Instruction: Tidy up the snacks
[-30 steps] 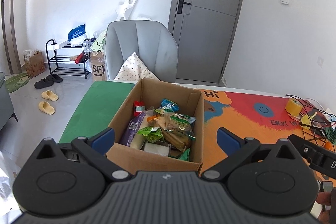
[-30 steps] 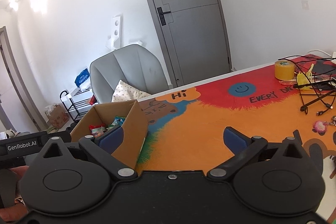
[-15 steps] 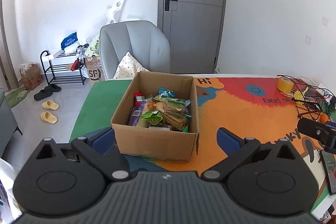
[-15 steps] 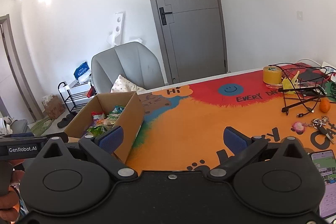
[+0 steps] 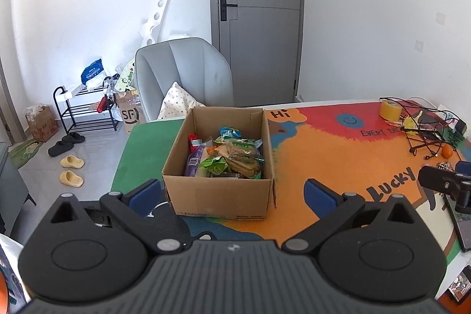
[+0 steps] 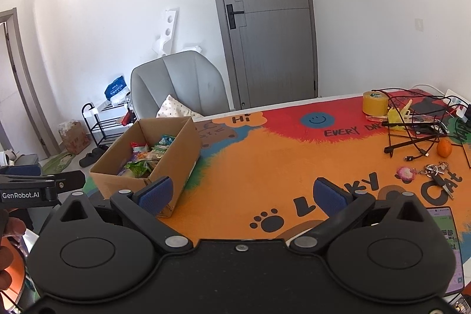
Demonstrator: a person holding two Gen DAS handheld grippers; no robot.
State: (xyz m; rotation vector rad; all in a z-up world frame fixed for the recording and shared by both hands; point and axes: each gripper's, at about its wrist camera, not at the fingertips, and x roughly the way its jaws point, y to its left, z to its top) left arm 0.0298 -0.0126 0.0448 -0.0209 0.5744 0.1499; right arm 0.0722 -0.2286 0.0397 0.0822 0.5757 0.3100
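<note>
Both grippers had pulled back from the cardboard box (image 5: 219, 167) over the last second, so that far more of the table mat (image 5: 323, 161) showed in front of each camera than before. The left gripper (image 5: 232, 193) was held with its blue-padded fingers spread wide and nothing between them, and the box stood just beyond the fingertips, roughly centred in the gap. That box sat on the left part of the mat, where the green area (image 5: 141, 149) met the orange, its flaps open and its near wall upright. Snack packets (image 5: 232, 156) filled it loosely, below the rim. Its left side lay near the table's left edge, with only a strip of green between box and drop to the floor.

The right gripper (image 6: 241, 193) was likewise spread wide and empty, poised over a broad bare stretch of orange mat. From this view the box (image 6: 147, 161) was off to the left, its near corner just beyond the left finger (image 6: 156, 193). To the right of the box the mat was open as far as the clutter by the far right edge: a roll of tape (image 6: 374, 103), a black wire stand (image 6: 418, 122), an orange (image 6: 444, 148), and keys (image 6: 435, 169). A phone (image 6: 444, 231) lay at the near right edge. Behind the table stood a grey chair (image 5: 185, 75).
</note>
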